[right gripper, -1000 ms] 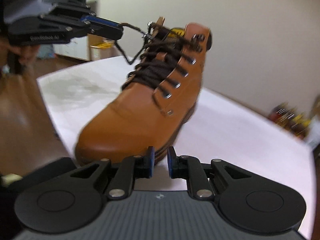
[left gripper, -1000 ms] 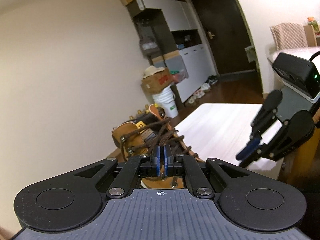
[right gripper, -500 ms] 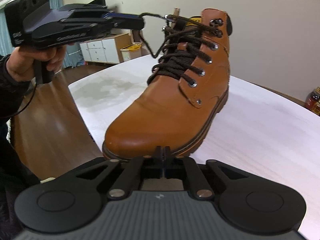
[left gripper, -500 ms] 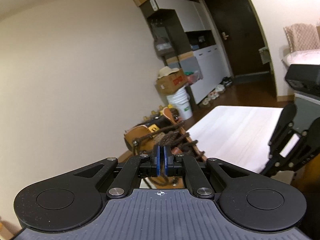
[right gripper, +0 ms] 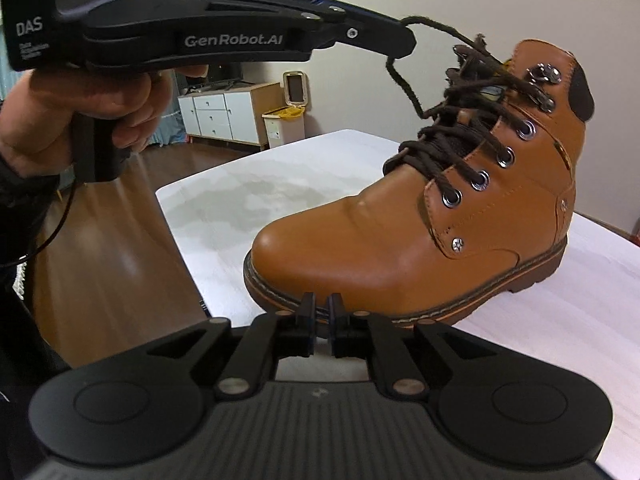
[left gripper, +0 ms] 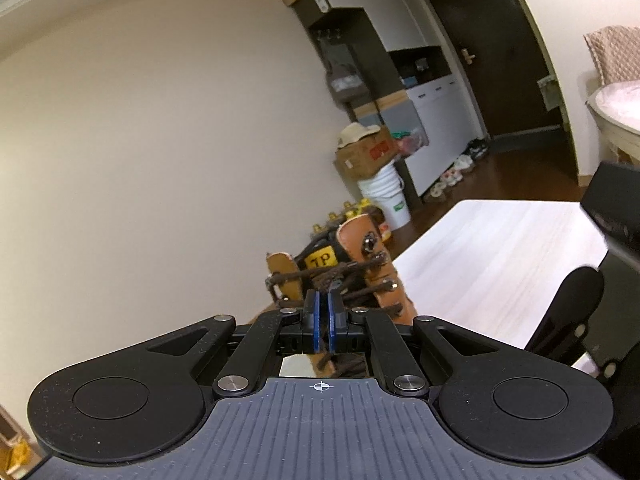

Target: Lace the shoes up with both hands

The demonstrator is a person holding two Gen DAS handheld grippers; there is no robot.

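Right fingers point(right gripper: 322, 322) reopened, left point(right gripper: 394, 42) still pinching lace point(right gripper: 404, 80)

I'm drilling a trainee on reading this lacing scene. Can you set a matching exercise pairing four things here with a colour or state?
Things:
1. boot
2. lace
3. left hand-held gripper
4. table

States:
A. dark brown
B. white
C. tan leather, standing on the table
D. shut on the lace end, up by the boot's collar

Pairs: 1-C, 2-A, 3-D, 4-B
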